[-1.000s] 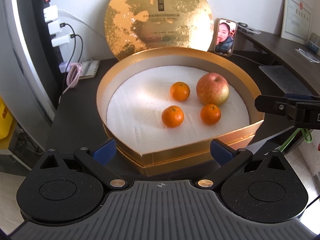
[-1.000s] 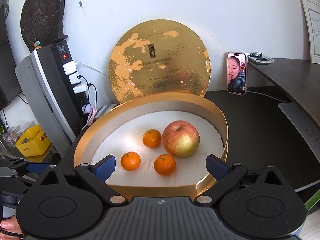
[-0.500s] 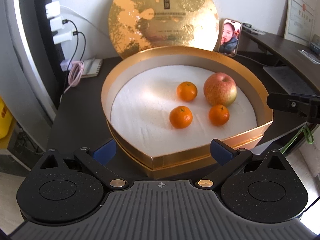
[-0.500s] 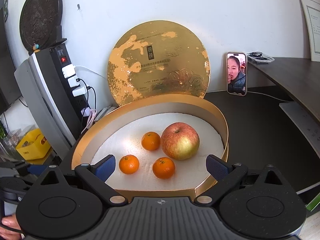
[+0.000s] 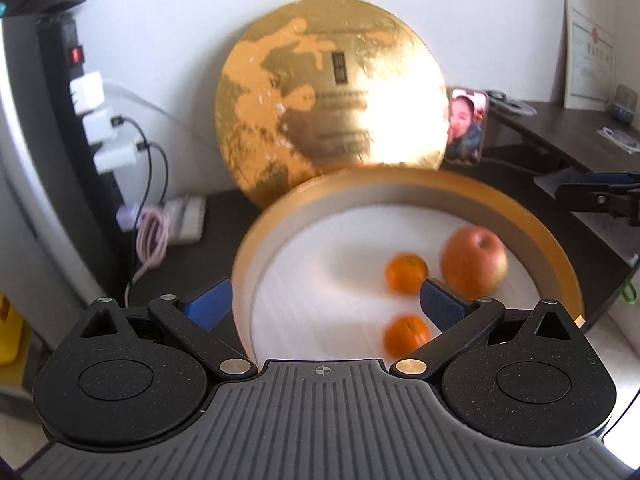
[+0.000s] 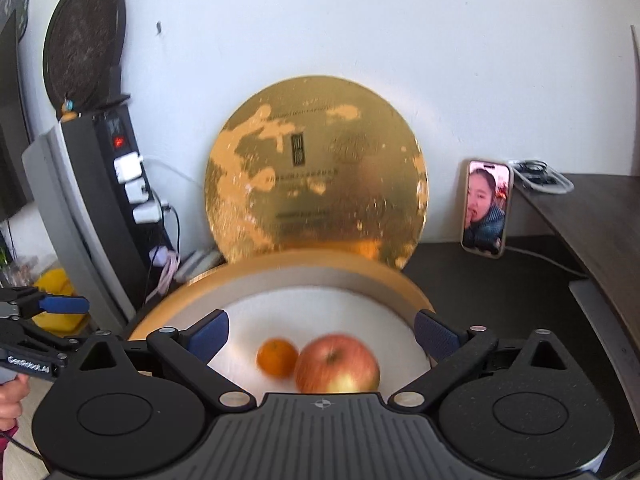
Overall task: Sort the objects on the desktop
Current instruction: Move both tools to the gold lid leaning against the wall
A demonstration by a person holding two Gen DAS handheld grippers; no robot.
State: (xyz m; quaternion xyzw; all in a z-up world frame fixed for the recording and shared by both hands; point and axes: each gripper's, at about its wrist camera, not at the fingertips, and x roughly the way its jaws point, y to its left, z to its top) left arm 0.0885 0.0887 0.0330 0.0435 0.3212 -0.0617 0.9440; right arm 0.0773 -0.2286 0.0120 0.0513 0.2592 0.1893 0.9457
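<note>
A round gold box [image 5: 532, 228] [image 6: 404, 280] with a white lining sits on the dark desk. Inside lie a red-yellow apple [image 5: 474, 266] [image 6: 336, 364] and small oranges [image 5: 405, 274] [image 5: 406, 334] [image 6: 277, 358]. Its gold lid [image 5: 332, 104] [image 6: 316, 188] leans upright on the wall behind. My left gripper [image 5: 326, 304] is open at the box's near left rim, holding nothing. My right gripper [image 6: 322, 330] is open over the near rim, with apple and orange seen between its fingers. The left gripper's finger [image 6: 60, 304] shows at the left edge, the right gripper's [image 5: 600, 196] at the right.
A phone [image 5: 466, 130] [image 6: 486, 208] stands lit against the wall right of the lid. A power strip with chargers and cables [image 5: 102, 128] [image 6: 132, 184] rises at the left. A raised desk shelf [image 6: 592, 208] runs along the right. A hand [image 6: 10, 400] shows bottom left.
Both cameras have tilted up and moved closer to the box; box and fruit now sit lower in both views and are blurred. Both grippers stay open.
</note>
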